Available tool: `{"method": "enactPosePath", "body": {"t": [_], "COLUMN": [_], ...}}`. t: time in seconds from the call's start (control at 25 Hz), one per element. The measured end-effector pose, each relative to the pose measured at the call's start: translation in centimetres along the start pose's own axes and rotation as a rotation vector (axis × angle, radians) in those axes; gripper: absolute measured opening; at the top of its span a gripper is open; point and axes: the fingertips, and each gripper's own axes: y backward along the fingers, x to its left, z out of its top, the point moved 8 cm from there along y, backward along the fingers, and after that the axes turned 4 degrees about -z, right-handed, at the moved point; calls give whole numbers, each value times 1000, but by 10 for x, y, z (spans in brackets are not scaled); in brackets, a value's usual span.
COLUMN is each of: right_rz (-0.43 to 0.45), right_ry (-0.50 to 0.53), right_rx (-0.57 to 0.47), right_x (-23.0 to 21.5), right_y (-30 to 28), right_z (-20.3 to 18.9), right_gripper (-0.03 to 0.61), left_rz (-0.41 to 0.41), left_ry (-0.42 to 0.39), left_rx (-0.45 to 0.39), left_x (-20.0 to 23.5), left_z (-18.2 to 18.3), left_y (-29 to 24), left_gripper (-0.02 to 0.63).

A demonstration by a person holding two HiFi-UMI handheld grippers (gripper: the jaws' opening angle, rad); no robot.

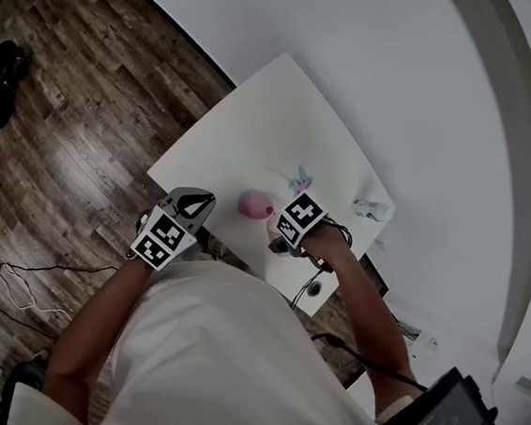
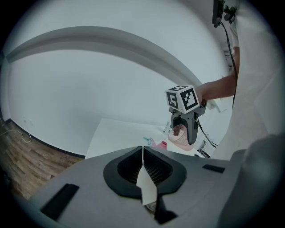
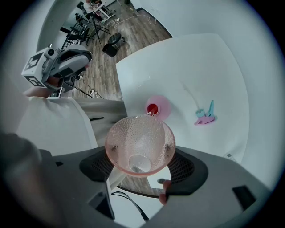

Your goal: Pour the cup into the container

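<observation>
Closest to the camera, both bare forearms reach forward from a white shirt (image 1: 197, 365), elbows bent and hands level with each other at the near edge of the tabletop (image 1: 275, 121). The left hand-held gripper (image 2: 143, 156) tips only slightly downward. Its jaws are pressed together along one seam and grip nothing. It hangs off the tabletop's left corner, above the wooden floor (image 1: 61, 153).

The right hand-held gripper (image 3: 141, 165) is pitched steeply down, and its jaws pinch the cup (image 3: 140, 142) by opposite sides of its wall. The cup is pink, translucent, dimpled and cone-shaped. It is tipped over with the gripper, so its small round base and wide rim both face the gripper's camera. A fingertip (image 3: 165, 196) shows under the jaws.

From the head view the marker cube (image 1: 301, 217) covers the cup, so it can hardly be made out there. Whether any liquid is in the cup or leaving it cannot be told.

Just past the cup's far rim, and lower, the container (image 3: 156, 107) stands on the tabletop close to its near edge. It is small, round and pink, with red showing in its mouth. It lies between the two grippers, near the right one and well apart from the left.

Farther in lies a small pink and teal object (image 3: 205, 116), too small to identify. The right edge of the tabletop is cut off behind the gripper body.
</observation>
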Motion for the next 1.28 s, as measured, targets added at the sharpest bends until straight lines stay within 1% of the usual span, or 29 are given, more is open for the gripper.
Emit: {"method": "enactPosePath", "body": {"t": [1.28], "right_rz": [19], "right_ry": [0], "right_rx": [45], "right_x": [1], "right_y": [2], "right_z": [-2], "right_gripper": [361], "left_rz": [-7], "left_ry": [-6], "left_rx": [5], "left_x": [7], "left_z": [-4], "left_y": [-3], "left_gripper": [12]}}
